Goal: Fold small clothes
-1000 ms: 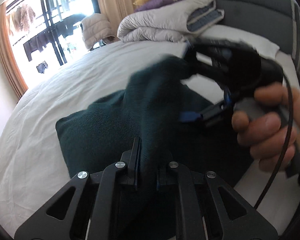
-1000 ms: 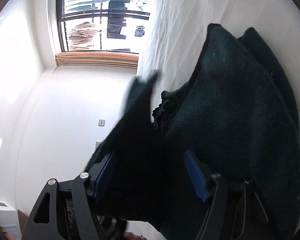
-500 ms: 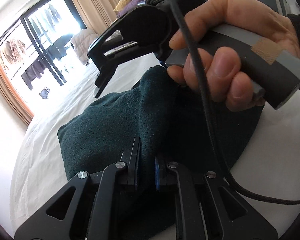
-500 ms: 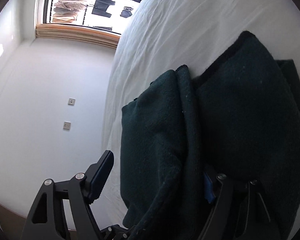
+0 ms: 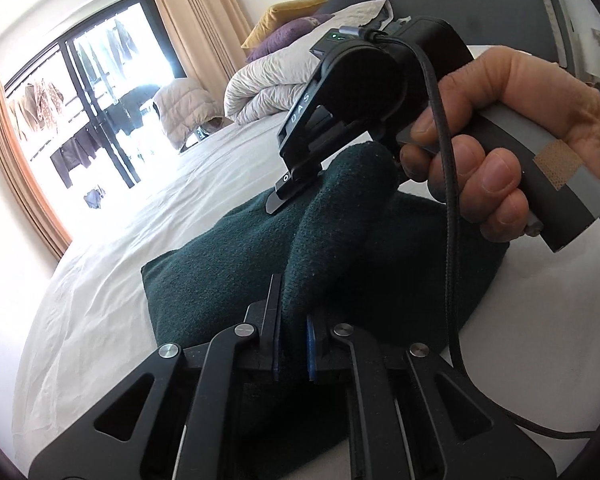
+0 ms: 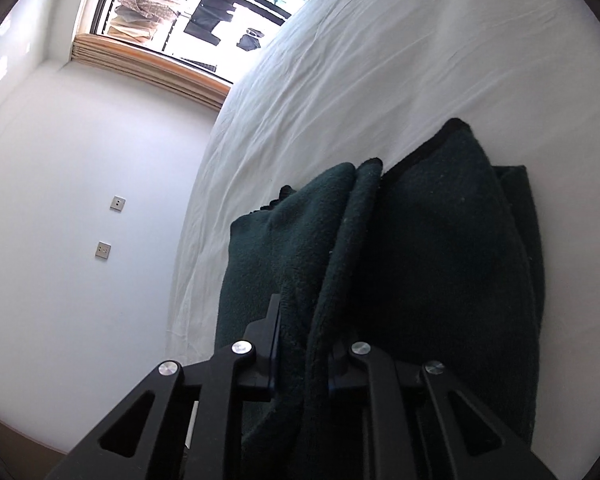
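Folding is mid-step: dark green garment point(image 5: 236, 264) lies on the white bed point(image 5: 112, 288), one edge lifted in a ridge. Left gripper point(image 5: 291, 344) and right gripper point(image 6: 302, 354) both pinch that fabric; next, probably lay the edge flat and let go.

left tool point(image 5: 292, 344): clamped | right tool point(image 6: 302, 354): clamped, hand-held point(image 5: 500, 140)

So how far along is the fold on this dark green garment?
Partly done: the dark green garment already lies in stacked layers on the white bed. In hand: left tongs and right tongs each pinch a raised fold. Left: laying that fold flat and letting go.
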Tool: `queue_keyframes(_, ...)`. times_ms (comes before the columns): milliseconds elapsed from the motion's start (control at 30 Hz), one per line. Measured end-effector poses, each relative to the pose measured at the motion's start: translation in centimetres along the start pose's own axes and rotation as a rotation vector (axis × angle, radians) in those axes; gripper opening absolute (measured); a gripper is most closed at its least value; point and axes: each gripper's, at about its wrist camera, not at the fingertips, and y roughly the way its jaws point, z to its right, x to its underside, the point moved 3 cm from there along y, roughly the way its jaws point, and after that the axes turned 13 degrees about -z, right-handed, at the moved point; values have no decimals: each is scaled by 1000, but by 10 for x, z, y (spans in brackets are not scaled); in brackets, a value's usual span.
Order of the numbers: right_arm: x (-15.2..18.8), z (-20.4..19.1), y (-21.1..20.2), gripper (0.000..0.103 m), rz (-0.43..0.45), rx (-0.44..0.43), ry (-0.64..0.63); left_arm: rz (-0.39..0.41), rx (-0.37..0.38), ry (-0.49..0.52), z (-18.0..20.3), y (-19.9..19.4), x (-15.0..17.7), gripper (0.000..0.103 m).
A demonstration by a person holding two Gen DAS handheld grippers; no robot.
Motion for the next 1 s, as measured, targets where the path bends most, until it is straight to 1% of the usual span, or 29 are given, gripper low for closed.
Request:
queue_keyframes(100, 14, 2, -13, 16, 41, -2, -10, 13, 19, 35, 12, -5, 2, 8)
queue_keyframes(233, 26, 20, -25, 16, 67, -3, 17, 9, 55, 73, 26, -2, 2, 8)
queue_keyframes(300, 29, 34, -25, 16, 56, 16, 39, -16, 75, 93, 29, 7, 3, 8)
queue_keyframes(367, 30, 46, -23, 16, 46, 30, 68, -52, 89, 116, 41, 12, 5, 8)
queue_keyframes(433, 30, 47, -22, 16, 48, 27, 74, -68, 97, 119, 48, 14, 5, 8)
queue_keyframes(533, 26, 34, -25, 16, 58, 71, 31, -60, 112, 98, 42, 13, 3, 8)
queue_keyframes(667, 27, 11, -38, 16, 96, 139, -80, -45, 126, 87, 42, 9, 0, 8)
queue_keyframes(700, 27, 12, -39, 16, 93, 151, -86, -47, 131, 87, 44, 10, 0, 8)
queue_keyframes(767, 29, 26, -34, 16, 64, 180, -58, -65, 144, 86, 45, 14, 5, 8)
queue_keyframes(800, 31, 36, -27, 16, 36, 184, -32, -78, 152, 86, 42, 13, 15, 8)
queue_keyframes(833, 33, 47, -22, 16, 25, 156, -2, -90, 157, 92, 44, 16, 18, 8)
queue_keyframes(900, 37, 58, -23, 14, 52, 79, 39, -98, 152, 104, 46, 18, 22, 8)
queue_keyframes(967, 39, 57, -24, 15, 72, 58, 61, -106, 150, 100, 43, 19, 23, 8)
queue_keyframes(1000, 40, 55, -24, 18, 70, 59, 67, -107, 150, 94, 40, 19, 23, 8)
